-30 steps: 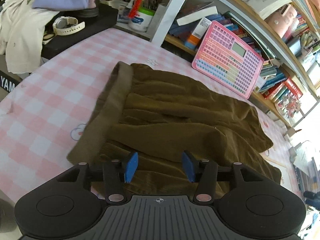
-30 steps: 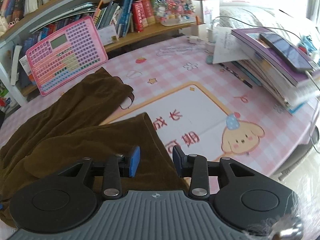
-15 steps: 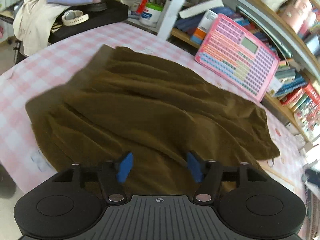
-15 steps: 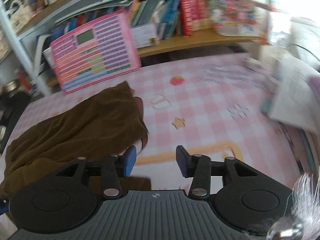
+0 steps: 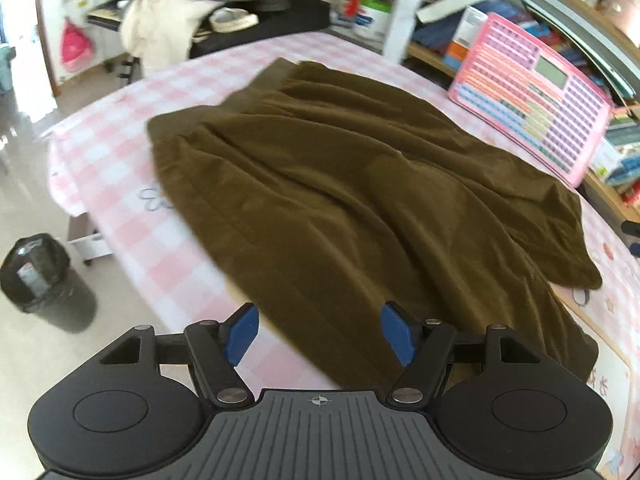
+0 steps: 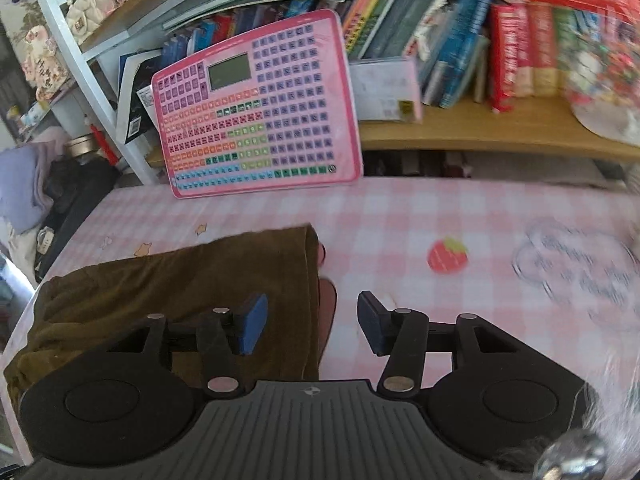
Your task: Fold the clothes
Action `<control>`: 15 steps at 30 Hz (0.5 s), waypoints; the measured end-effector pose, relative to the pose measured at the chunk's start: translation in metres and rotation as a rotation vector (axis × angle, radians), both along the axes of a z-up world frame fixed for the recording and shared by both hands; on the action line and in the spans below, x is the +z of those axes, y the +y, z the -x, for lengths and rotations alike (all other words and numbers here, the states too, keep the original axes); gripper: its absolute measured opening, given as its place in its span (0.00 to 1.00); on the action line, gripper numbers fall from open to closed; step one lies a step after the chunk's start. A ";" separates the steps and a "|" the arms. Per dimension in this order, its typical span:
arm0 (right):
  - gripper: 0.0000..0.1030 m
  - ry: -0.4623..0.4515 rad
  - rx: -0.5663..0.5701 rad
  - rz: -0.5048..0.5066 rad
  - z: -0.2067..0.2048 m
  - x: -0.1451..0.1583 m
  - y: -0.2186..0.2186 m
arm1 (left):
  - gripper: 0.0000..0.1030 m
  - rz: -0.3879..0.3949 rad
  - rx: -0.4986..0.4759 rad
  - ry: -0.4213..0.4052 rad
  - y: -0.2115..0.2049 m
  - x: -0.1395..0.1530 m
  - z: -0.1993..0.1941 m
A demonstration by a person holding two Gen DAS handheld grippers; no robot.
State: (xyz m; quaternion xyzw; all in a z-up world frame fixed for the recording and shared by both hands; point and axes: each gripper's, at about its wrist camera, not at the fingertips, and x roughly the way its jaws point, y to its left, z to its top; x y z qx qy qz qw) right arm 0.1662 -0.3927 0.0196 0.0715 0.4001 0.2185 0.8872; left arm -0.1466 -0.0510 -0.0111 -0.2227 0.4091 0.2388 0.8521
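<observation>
Lying spread across the pink checked surface (image 5: 120,148), the brown garment (image 5: 360,208) fills most of the left wrist view, its waistband end toward the far left and a hem corner reaching out to the right; this view alone takes in the floor beside the surface and a black bin (image 5: 44,280) standing there. The right wrist view shows only one end of the brown garment (image 6: 180,280), its straight edge running down toward the camera, and beyond it the bare checked surface (image 6: 440,208) with a strawberry print (image 6: 447,255), which the other view does not show. A pink keyboard toy (image 6: 260,116) leans against the bookshelf in both views. The left hand-held gripper (image 5: 318,334) tilts down over the garment's near edge, jaws standing wide and just opened further, nothing pinched between them. The right hand-held gripper (image 6: 312,324) also points down, straddling the garment's edge, its jaws moderately apart and just opening, the pads clear of the cloth.
</observation>
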 end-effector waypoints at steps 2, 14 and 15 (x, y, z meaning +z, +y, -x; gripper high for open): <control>0.50 0.003 0.029 0.010 -0.014 -0.003 0.004 | 0.69 -0.005 0.023 0.005 -0.003 0.002 0.003; 0.56 0.051 0.146 -0.005 -0.063 -0.031 0.025 | 0.69 -0.037 0.093 0.059 -0.023 0.003 0.009; 0.56 0.056 0.144 -0.013 -0.067 -0.032 0.028 | 0.70 -0.042 0.099 0.058 -0.023 0.004 0.010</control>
